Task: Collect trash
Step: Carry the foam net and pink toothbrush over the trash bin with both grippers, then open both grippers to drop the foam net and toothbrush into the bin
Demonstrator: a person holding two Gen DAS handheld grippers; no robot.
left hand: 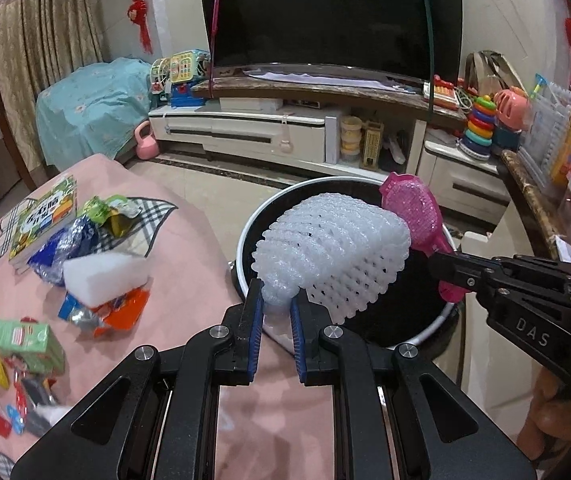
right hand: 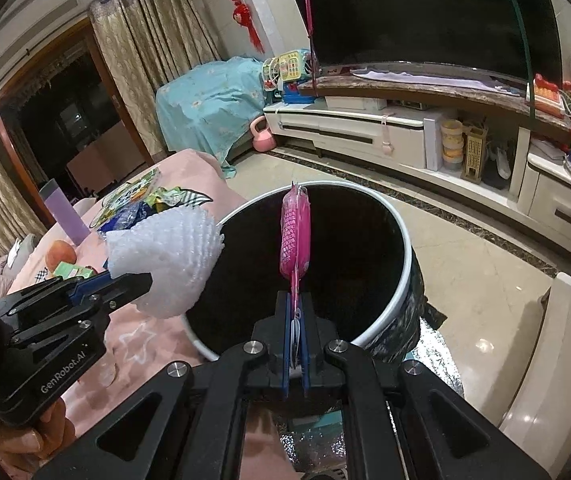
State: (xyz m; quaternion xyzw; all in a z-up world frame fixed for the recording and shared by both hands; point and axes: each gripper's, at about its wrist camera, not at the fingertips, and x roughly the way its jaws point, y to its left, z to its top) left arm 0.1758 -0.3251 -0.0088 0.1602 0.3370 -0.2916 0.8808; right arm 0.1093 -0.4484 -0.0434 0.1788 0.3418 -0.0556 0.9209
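Both loads hang over the bin [right hand: 407, 264] mouth — left gripper [left hand: 276, 304] clenched on foam net [left hand: 333, 248], right gripper [right hand: 295, 312] grasping pink wrapper [right hand: 295, 232] — release drops them straight in.

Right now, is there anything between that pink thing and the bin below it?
Nothing: in the right wrist view the pink glittery wrapper, pinched by the right gripper, hangs over the trash bin's open black-lined mouth, with only air beneath.

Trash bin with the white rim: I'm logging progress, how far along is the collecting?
Nothing visibly binned. In hand over the white-rimmed bin: left gripper holds white foam netting, right gripper a pink glittery packet. Left: wrappers and a green carton on the pink table.
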